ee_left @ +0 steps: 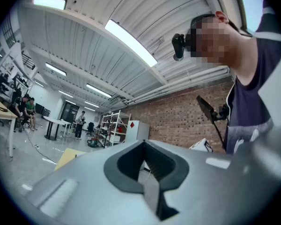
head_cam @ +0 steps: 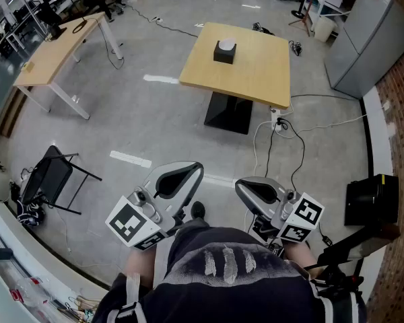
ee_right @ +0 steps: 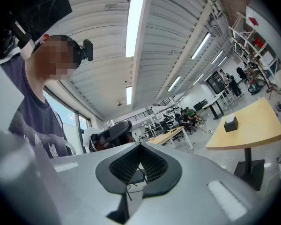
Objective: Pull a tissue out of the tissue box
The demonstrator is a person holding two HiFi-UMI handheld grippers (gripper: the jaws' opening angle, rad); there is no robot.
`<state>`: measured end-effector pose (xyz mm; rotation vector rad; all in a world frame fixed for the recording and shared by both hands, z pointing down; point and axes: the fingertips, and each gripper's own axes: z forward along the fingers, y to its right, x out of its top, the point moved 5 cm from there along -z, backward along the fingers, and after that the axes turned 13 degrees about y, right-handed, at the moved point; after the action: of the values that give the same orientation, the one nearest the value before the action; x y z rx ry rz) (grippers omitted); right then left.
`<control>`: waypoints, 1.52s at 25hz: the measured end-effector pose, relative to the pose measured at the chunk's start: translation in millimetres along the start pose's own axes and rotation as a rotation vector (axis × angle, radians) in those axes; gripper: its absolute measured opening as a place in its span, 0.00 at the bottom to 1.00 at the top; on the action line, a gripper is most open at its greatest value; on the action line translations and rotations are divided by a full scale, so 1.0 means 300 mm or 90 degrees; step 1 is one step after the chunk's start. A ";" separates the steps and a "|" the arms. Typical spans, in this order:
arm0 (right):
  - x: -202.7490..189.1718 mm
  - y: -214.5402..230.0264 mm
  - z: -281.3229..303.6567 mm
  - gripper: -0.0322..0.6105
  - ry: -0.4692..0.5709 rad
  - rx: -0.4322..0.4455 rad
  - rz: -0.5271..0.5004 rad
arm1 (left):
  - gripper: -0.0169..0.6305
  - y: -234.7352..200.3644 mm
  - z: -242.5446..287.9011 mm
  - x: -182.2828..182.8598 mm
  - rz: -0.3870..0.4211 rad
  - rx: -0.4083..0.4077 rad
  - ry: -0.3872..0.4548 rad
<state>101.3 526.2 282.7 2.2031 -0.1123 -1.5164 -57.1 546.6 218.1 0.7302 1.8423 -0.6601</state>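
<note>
Tissue box (head_cam: 225, 51) sits on wooden table (head_cam: 262, 73), well apart from both grippers; its white top is too small to resolve. Concrete floor (head_cam: 141, 113); second desk (head_cam: 54, 49) far left, partly cut off. Left gripper (head_cam: 194, 169) and right gripper (head_cam: 240, 188): jaws closed, empty.

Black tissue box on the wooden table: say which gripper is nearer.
Left, marginally. The left gripper reaches slightly further toward the black tissue box; the right gripper sits further back. Both are far off.

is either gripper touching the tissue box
No, the tissue box sits on the far table while the left gripper and right gripper are by the person's body.
</note>
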 end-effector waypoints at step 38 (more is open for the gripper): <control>0.116 0.723 0.540 0.05 -0.024 0.075 0.078 | 0.03 -0.706 0.427 -0.057 0.027 0.103 -0.082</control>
<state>9.7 269.3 295.9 2.2131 -0.3502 -1.5192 -130.6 309.6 213.6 0.8114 1.6645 -0.8162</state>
